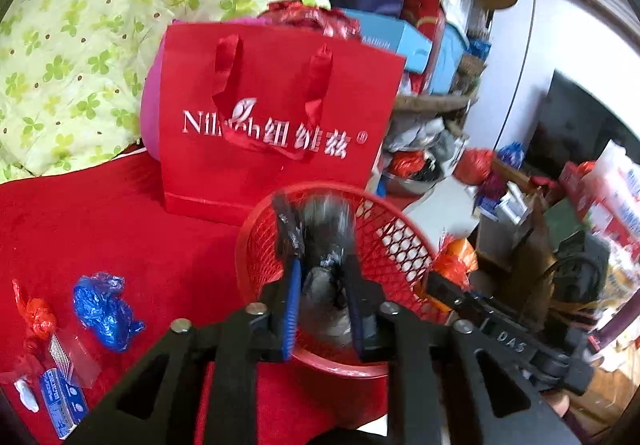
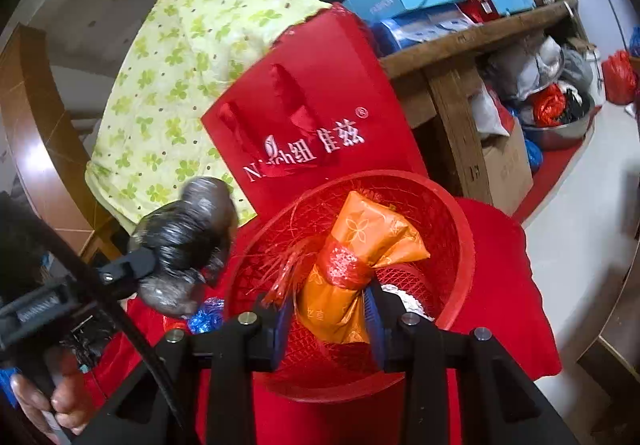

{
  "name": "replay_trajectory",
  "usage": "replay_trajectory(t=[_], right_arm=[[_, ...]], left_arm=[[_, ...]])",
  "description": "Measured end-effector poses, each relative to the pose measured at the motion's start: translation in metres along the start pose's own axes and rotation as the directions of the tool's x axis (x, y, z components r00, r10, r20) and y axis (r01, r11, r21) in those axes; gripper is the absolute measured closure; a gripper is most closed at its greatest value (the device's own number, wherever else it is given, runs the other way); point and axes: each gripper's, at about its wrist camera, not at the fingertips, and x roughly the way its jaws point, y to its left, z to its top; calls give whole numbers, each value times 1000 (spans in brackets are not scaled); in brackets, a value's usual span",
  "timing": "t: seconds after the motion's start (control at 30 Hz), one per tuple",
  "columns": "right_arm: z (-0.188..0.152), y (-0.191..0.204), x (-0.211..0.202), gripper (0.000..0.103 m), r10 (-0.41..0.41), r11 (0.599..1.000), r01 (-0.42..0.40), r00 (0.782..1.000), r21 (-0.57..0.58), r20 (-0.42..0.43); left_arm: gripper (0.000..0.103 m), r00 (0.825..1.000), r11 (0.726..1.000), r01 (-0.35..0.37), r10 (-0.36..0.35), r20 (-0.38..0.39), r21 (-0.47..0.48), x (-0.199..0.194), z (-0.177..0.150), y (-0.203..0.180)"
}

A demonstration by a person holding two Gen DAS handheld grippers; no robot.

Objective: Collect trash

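A red mesh basket [image 1: 404, 241] [image 2: 460, 237] stands on the red cloth. My left gripper [image 1: 323, 277] is shut on a black crumpled plastic bag [image 1: 326, 229] and holds it over the basket's near rim; the bag also shows in the right wrist view [image 2: 184, 241], left of the basket. My right gripper [image 2: 330, 309] is shut on an orange plastic bag with a red band [image 2: 356, 253], held above the basket's inside. A blue crumpled bag [image 1: 105, 309] and a red crumpled bag [image 1: 38, 319] lie on the cloth at the left.
A red paper gift bag [image 1: 276, 125] [image 2: 316, 113] stands just behind the basket. A green flowered quilt [image 1: 100, 25] lies behind it. A small blue box [image 1: 64, 405] and a clear wrapper [image 1: 76, 357] lie near the red bag. Cluttered boxes and bags fill the right.
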Motion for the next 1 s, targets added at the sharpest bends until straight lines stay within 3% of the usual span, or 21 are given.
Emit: replay_trajectory(t=[0.1,0.13,0.17,0.3,0.43,0.53,0.6,0.73,0.87,0.93,1.0], right_arm=[[-4,-7,7,58,17,1000,-17,999,25,-29],[-6,-9,8,41,29,999,-28,999,35,-31],[-8,-11,9,33,40,998,-39,999,44,-26],[-12,-6,8,34,31,999,-31,999,34,-9],[-13,12,-3,34,40,999,-39,999,-12,33],[-15,36,-14,34,75,995,-70,995,-72,69],[-19,54,-20,34,111,988,-101,990,-119,83],[-37,104,-26,34,211,950,-188,975,-251,68],[-70,164,-9,34,271,885,-270,961,-379,-50],[-87,185,9,34,250,864,-275,962,-423,-115],[-106,203,37,34,220,847,-284,957,-450,-190]], left_arm=[[61,1000,1000,10,-10,-22,-23,5,-6,5],[56,1000,1000,5,-5,-16,-31,3,-8,8],[56,1000,999,-2,2,-9,-36,2,-9,10],[56,1000,998,-27,27,7,-52,-16,-15,26],[53,991,991,-123,126,37,-58,-48,-33,53],[49,973,970,-219,225,54,-103,-79,-57,87],[47,949,944,-302,311,58,-132,-100,-74,112],[44,862,850,-492,506,34,-190,-140,-113,167],[35,787,731,-596,614,-60,-333,-166,-151,240],[28,748,666,-634,656,-96,-393,-172,-166,271],[27,717,597,-660,682,-145,-456,-172,-184,309]])
